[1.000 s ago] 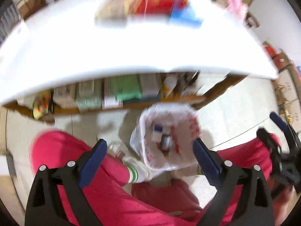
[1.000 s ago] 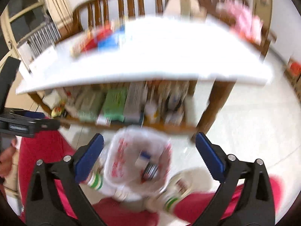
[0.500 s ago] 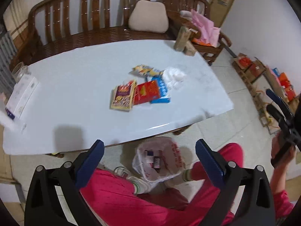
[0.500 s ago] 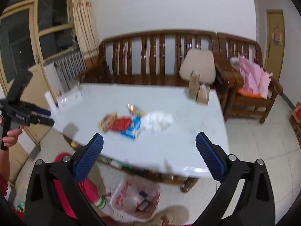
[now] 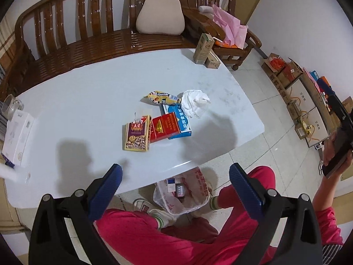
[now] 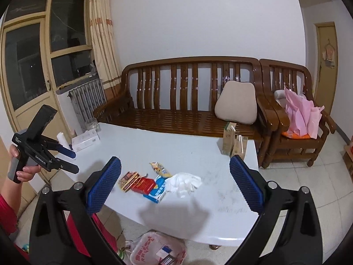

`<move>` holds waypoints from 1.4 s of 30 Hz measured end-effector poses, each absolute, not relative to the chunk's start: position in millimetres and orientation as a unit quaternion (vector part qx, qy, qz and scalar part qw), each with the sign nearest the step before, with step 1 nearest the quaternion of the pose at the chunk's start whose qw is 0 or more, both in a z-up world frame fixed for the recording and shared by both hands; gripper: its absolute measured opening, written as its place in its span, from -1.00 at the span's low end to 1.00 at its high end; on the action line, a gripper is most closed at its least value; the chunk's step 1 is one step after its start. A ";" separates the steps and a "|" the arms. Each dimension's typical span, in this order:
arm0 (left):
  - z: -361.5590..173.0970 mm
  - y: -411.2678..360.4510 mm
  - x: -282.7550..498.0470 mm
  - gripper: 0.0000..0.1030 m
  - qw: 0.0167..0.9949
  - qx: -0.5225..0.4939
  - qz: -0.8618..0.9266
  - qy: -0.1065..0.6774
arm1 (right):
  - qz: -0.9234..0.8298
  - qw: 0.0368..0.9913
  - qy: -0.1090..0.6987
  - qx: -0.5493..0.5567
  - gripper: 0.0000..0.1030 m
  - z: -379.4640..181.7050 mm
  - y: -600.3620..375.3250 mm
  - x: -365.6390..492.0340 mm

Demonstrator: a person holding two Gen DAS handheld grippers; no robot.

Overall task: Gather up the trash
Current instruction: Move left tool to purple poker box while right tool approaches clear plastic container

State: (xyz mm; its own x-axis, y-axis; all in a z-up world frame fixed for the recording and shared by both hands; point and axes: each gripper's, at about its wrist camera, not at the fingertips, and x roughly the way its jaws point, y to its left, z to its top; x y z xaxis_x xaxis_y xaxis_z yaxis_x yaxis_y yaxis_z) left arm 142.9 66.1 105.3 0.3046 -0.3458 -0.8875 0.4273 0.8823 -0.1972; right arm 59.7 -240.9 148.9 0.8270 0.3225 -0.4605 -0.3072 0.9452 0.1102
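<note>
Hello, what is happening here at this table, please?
A person in red trousers holds two grippers above a white table, clearing trash. The left gripper and the right gripper are both open and hold nothing. Some packets and a crumpled tissue lie mid-table. A plastic bag on the floor by the person's feet already holds a few items.

— Surface?
— White bench (image 5: 92,101). Near its middle lies a cluster: brown snack packet (image 5: 136,136), red carton (image 5: 164,127) touching it, blue-and-white box (image 5: 179,119), yellow wrapper (image 5: 160,97), crumpled white tissue (image 5: 194,103).
— Far corner?
— Upright drink carton (image 5: 203,48), a smaller carton (image 5: 212,63) just beside it.
— Left end?
— White box (image 5: 17,136), glass jar (image 5: 10,106).
— Floor?
— Tiled floor (image 5: 278,119); clear plastic bag (image 5: 187,196) with red print at the bench's near edge, small boxes inside.
</note>
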 end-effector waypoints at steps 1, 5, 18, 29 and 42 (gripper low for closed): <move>104.3 65.8 147.5 0.84 0.806 0.040 -0.240 0.540 | 0.167 0.955 0.244 0.014 0.87 149.2 -240.1 63.0; 94.8 66.7 167.6 0.84 0.801 0.041 -0.234 0.549 | 0.175 0.952 0.249 0.013 0.87 142.8 -236.8 81.1; 23.6 70.8 218.7 0.84 0.769 0.042 -0.223 0.597 | 0.176 0.936 0.303 -0.038 0.87 89.5 -209.7 126.6; -16.2 66.1 245.8 0.84 0.752 0.042 -0.230 0.617 | 0.193 0.916 0.348 -0.040 0.87 44.0 -188.3 154.0; -58.7 66.1 271.5 0.84 0.752 0.046 -0.229 0.616 | 0.201 0.897 0.393 -0.015 0.85 -48.5 -170.1 168.5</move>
